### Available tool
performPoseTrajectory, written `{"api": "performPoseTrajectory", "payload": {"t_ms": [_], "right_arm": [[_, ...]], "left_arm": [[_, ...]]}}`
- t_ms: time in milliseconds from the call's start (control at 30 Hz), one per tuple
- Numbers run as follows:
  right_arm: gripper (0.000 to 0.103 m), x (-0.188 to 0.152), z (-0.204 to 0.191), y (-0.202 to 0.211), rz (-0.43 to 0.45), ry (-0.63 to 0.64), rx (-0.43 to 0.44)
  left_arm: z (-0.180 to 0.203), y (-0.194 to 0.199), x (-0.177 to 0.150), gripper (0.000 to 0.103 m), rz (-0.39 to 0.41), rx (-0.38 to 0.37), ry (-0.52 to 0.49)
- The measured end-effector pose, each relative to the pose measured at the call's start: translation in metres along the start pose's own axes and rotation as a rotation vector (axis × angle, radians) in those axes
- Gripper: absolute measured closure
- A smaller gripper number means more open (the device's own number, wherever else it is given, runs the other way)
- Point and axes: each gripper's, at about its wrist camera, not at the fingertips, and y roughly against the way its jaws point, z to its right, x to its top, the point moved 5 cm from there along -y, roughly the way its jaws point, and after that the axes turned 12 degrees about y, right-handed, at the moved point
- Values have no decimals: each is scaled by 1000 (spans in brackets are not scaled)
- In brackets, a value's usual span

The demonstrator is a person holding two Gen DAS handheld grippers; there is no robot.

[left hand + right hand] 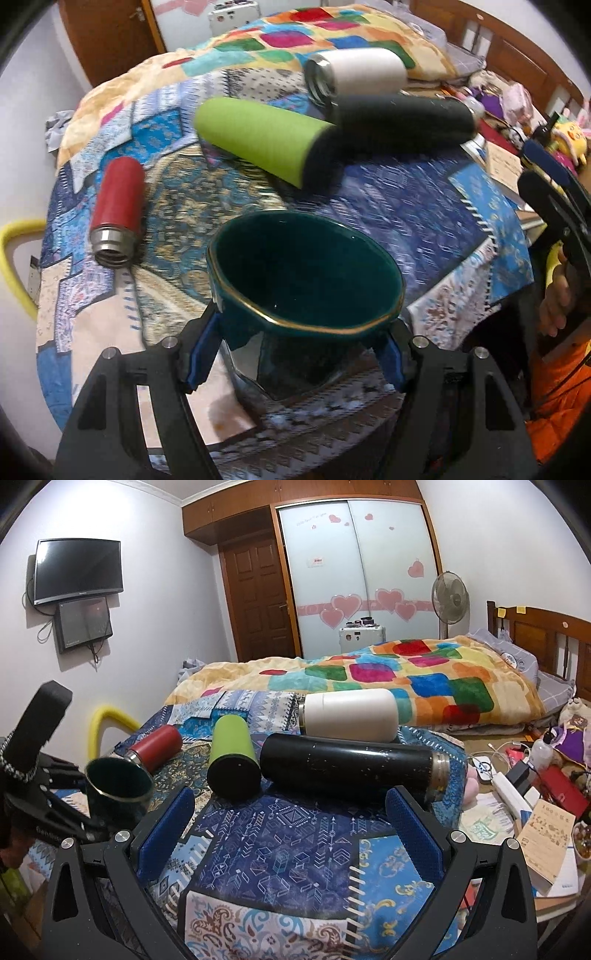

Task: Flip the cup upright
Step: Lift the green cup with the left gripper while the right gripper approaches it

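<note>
A dark green cup with a gold rim [306,273] sits between the blue pads of my left gripper [295,354], which is shut on its lower body and holds it mouth up, tilted toward the camera, just above the patterned cloth [406,206]. The right wrist view shows the same cup [118,786] at the left, held by the left gripper [55,812]. My right gripper [290,812] is open and empty above the cloth, short of a black flask [347,764]. It also shows at the right edge of the left wrist view [554,184].
On the cloth lie a red flask [118,206], a lime green tumbler [258,144], a black flask [402,114] and a white bottle [358,70], all on their sides. A bed with a bright quilt [406,675] stands behind. Clutter and papers [546,827] fill the right.
</note>
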Motion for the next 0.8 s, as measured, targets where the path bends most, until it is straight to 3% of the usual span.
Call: {"api": "performPoseTrajectory", "payload": {"t_ms": [467, 800], "right_arm": [[0, -8, 12, -3, -31, 10, -23], [0, -13, 14, -12, -61, 9, -27]], "left_arm": [[50, -37, 18, 31, -28, -92, -53], [50, -32, 19, 31, -15, -145, -49]]}}
